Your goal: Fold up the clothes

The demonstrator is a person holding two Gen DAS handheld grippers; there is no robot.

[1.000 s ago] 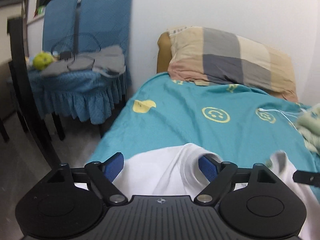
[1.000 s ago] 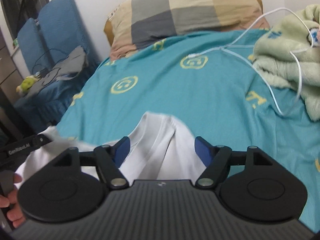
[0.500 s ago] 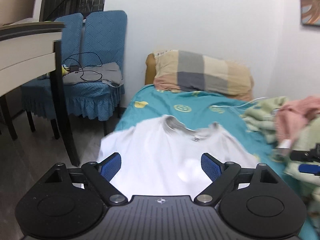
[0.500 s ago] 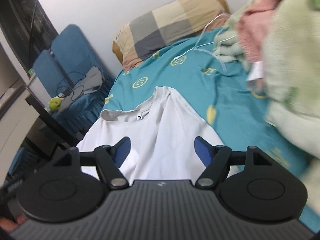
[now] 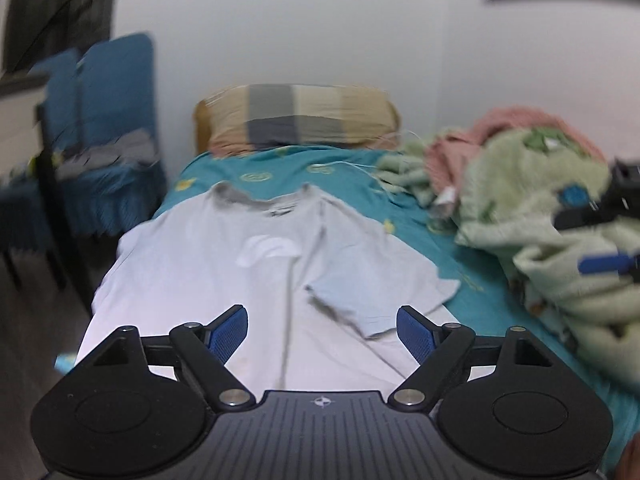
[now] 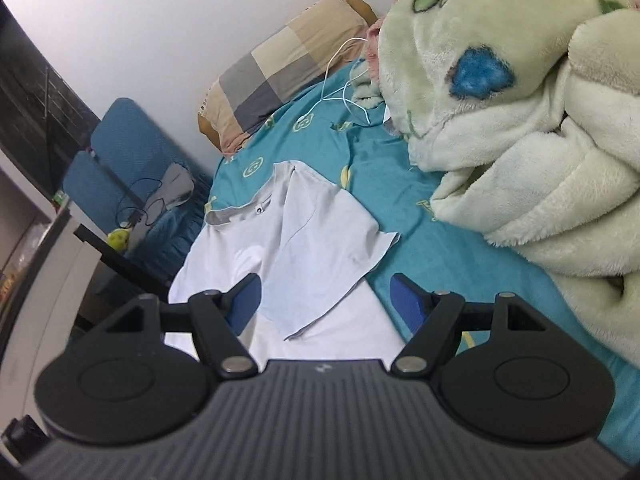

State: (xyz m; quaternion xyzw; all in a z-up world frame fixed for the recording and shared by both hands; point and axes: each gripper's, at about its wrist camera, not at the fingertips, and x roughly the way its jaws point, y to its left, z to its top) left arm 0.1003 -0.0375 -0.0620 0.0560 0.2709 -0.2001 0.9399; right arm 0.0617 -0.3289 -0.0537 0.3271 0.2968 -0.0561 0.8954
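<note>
A white T-shirt [image 5: 224,264] lies flat on the teal bed sheet [image 5: 404,208], its collar toward the pillow. The sleeve on the right is folded in over the chest [image 6: 320,248]. My left gripper [image 5: 322,332] hovers over the shirt's lower part; its jaws are closing slightly but still stand wide, and the cloth lies below them, not pinched. My right gripper [image 6: 324,300] hangs open above the folded sleeve's lower edge, with nothing gripped. The shirt's hem is hidden behind the gripper bodies.
A checked pillow [image 5: 296,120] sits at the head of the bed. A bulky green fleece blanket [image 6: 520,120] and a pink cloth [image 5: 516,124] pile up on the right. A white cable [image 6: 340,80] trails across the sheet. Blue chairs [image 5: 108,120] and a dark table leg [image 5: 52,200] stand at the left.
Both grippers have pulled back from the collar toward the foot of the bed and risen. The whole shirt now shows, spread out with one sleeve folded in.
</note>
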